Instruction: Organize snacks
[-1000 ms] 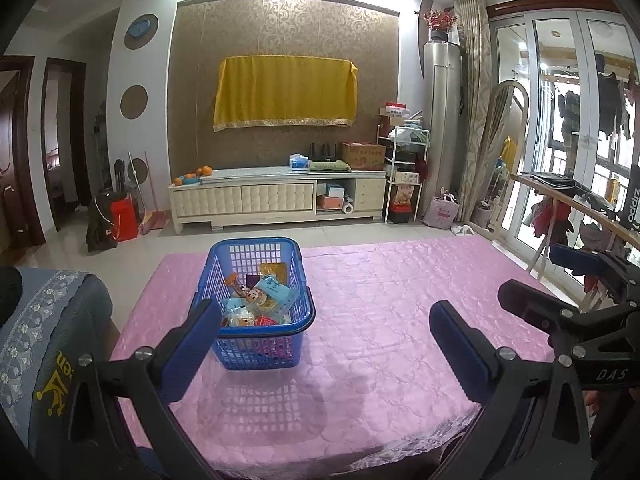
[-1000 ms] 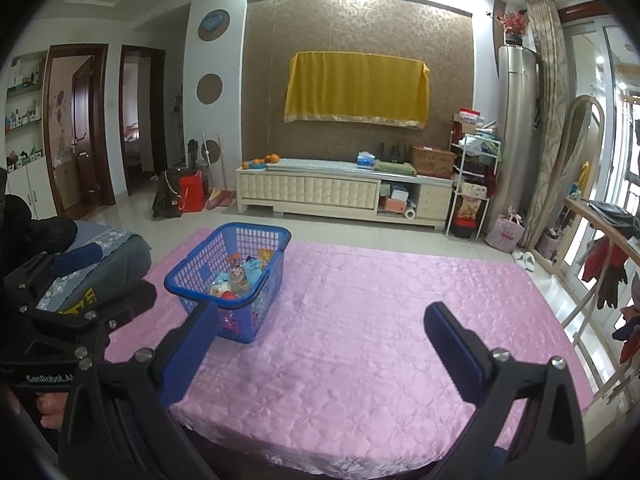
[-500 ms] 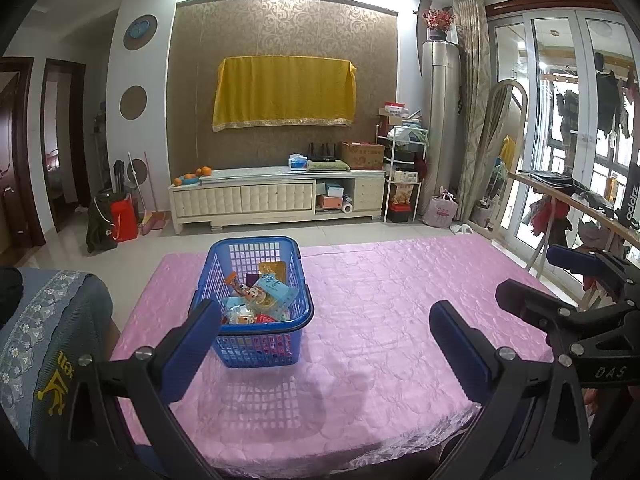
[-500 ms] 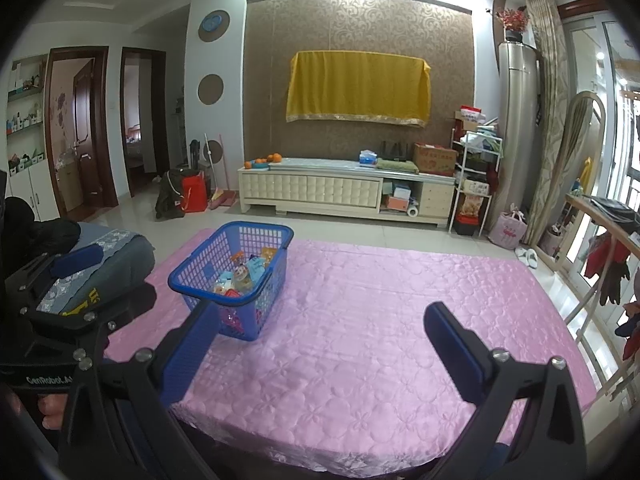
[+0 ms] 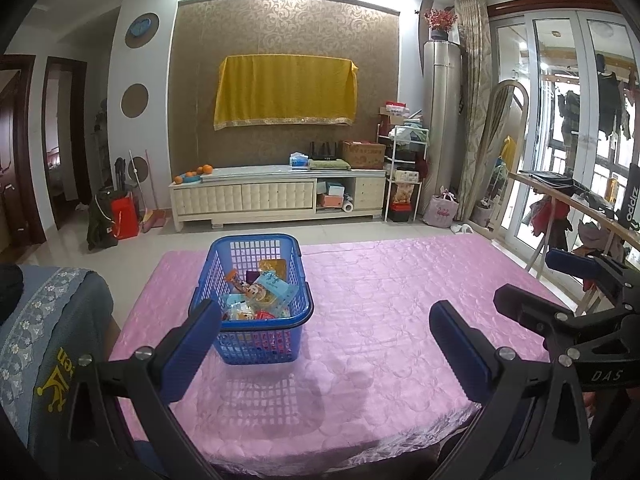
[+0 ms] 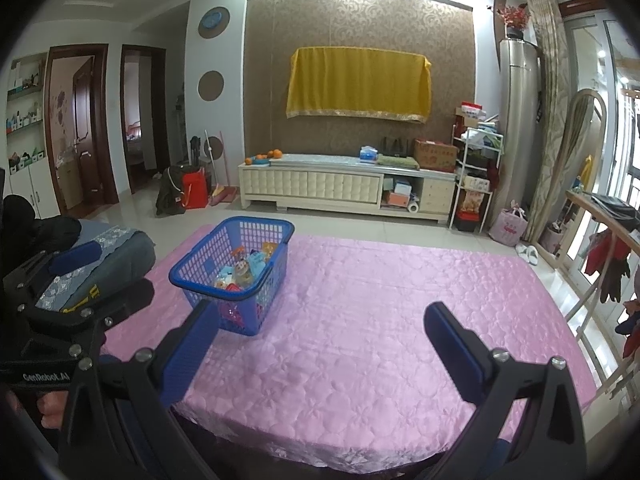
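All visible snack packets lie inside the blue basket at far left; your left gripper and right gripper stand spread and empty.

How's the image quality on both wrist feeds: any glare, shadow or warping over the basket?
Left wrist: basket sharp, its grid shadow falls toward the camera on the pink cloth; ceiling lights blown out, edges bowed. Right wrist: basket clear, sheen on the cloth, strong fisheye bending at the doors.

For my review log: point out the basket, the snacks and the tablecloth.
basket (image 5: 256, 345), left wrist view, near mesh wall.
snacks (image 5: 269, 293), left wrist view, light blue packet on top of the pile.
tablecloth (image 6: 384, 312), right wrist view, bare pink middle.
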### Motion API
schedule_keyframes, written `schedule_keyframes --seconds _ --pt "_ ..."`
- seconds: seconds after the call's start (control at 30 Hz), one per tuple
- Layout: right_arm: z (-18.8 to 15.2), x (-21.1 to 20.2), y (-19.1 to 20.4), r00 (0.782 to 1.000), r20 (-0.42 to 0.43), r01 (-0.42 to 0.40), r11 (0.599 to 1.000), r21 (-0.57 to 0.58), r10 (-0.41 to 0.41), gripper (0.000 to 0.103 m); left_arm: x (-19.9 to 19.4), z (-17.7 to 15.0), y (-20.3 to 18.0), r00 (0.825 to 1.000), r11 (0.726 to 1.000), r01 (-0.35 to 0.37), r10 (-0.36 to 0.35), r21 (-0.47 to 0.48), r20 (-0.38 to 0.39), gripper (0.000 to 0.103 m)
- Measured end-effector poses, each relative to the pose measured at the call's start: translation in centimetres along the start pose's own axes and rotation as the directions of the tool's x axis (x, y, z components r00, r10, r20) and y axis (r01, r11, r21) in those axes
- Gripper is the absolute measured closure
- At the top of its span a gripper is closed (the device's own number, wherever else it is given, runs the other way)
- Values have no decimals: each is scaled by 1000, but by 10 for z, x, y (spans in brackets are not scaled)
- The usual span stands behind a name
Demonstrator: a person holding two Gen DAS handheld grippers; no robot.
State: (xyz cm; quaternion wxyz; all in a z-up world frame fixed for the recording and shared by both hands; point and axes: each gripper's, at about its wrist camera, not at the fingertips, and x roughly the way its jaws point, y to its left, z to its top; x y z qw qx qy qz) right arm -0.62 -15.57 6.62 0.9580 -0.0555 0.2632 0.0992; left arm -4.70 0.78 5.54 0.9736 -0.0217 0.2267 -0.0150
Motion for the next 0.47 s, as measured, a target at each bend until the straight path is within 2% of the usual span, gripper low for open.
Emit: schedule_keyframes --seconds 0.47 --pt "-1 -1 3 1000 -1 0 1000 1 0 0 -2 -2 1 1000 1000 1 -1 -1 1 0"
